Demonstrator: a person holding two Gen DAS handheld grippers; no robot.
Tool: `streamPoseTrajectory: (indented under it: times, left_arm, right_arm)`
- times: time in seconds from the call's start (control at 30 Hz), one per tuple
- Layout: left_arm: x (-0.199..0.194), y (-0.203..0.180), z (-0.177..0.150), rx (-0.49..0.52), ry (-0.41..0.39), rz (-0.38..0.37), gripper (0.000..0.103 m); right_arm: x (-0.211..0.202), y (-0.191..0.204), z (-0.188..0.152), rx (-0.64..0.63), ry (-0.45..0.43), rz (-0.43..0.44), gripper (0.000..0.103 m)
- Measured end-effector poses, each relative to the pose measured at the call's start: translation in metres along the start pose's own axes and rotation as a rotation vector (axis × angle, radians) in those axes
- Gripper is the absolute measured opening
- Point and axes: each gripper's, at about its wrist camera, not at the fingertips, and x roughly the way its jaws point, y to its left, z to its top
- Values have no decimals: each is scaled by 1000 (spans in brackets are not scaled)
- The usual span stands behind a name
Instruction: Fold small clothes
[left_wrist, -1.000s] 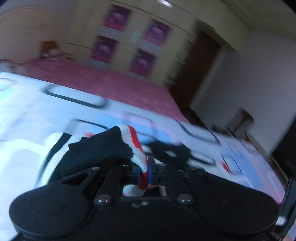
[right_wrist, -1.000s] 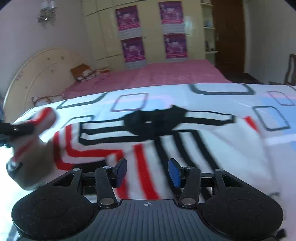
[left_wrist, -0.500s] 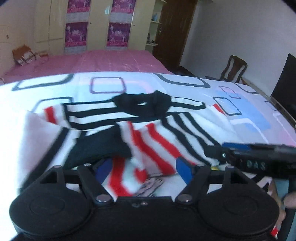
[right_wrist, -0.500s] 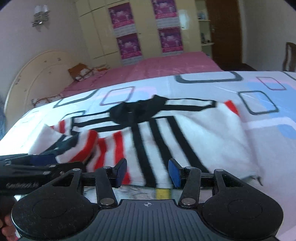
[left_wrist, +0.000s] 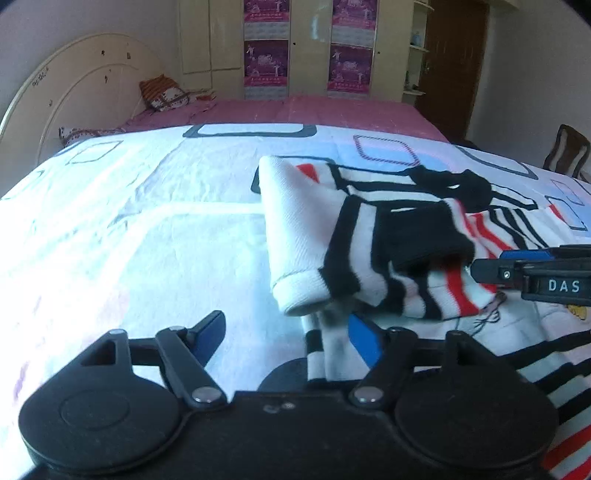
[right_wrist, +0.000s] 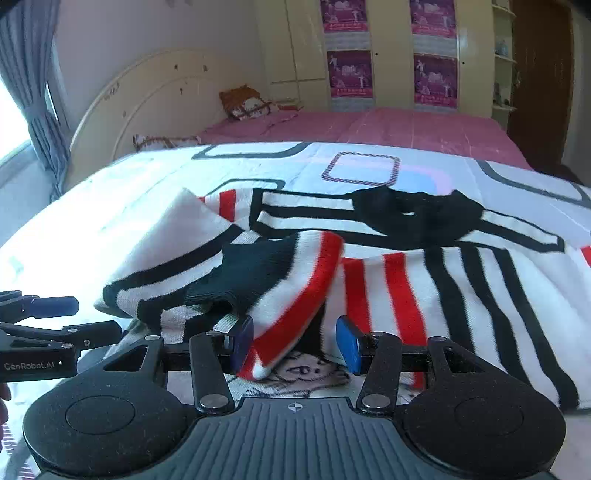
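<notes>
The striped sweater lay on the bedsheet, one sleeve folded across it. The left gripper was closing, empty; the right gripper stood open over the hem.

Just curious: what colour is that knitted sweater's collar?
Black, on the striped white knitted sweater's collar; right wrist view shows it best.

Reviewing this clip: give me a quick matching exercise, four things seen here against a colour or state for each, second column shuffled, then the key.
1. sweater collar
2. folded-in sleeve
3. left gripper
4. far bed cover

A. pink
B. lying across the sweater's front
C. black
D. holding nothing, jaws closing

Pairs: 1-C, 2-B, 3-D, 4-A
</notes>
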Motion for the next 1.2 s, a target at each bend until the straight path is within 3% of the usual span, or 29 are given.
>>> streamPoseTrajectory:
  times: [0.1, 0.2, 0.33, 0.4, 0.43, 0.57, 0.67, 0.9, 1.03, 1.17, 1.2]
  left_arm:
    - [9, 0, 4, 0, -20, -2, 64]
    - [19, -2, 11, -7, -41, -12, 46]
    - [22, -6, 12, 14, -79, -6, 31]
    - [19, -6, 12, 10, -107, -7, 27]
    - [17, -6, 13, 9, -122, -8, 24]
    - [18, -9, 12, 46, -138, -2, 22]
    - [25, -13, 11, 60, -105, -14, 18]
    - [33, -34, 8, 112, -80, -25, 20]
    - [35, -33, 5, 125, -57, -23, 20]
    - [30, -30, 6, 108, -45, -47, 22]
    - [28, -30, 7, 109, -39, -56, 28]
  right_arm:
    - [1, 6, 1, -1, -7, 21, 49]
    - [13, 11, 2, -36, -6, -63, 49]
    - [26, 6, 8, -20, 3, -81, 49]
    - [24, 4, 12, -13, -13, -72, 17]
    - [21, 1, 14, -6, -31, -72, 13]
    - [0, -27, 25, 86, -104, -90, 5]
    - [-20, -56, 33, 144, -144, -129, 5]
    - [-32, -121, 11, 387, -72, -128, 5]
    - [-37, -134, -4, 414, -66, -214, 6]
    - [-43, -144, -9, 430, -47, -203, 6]
    - [-43, -144, -9, 417, -42, -203, 6]
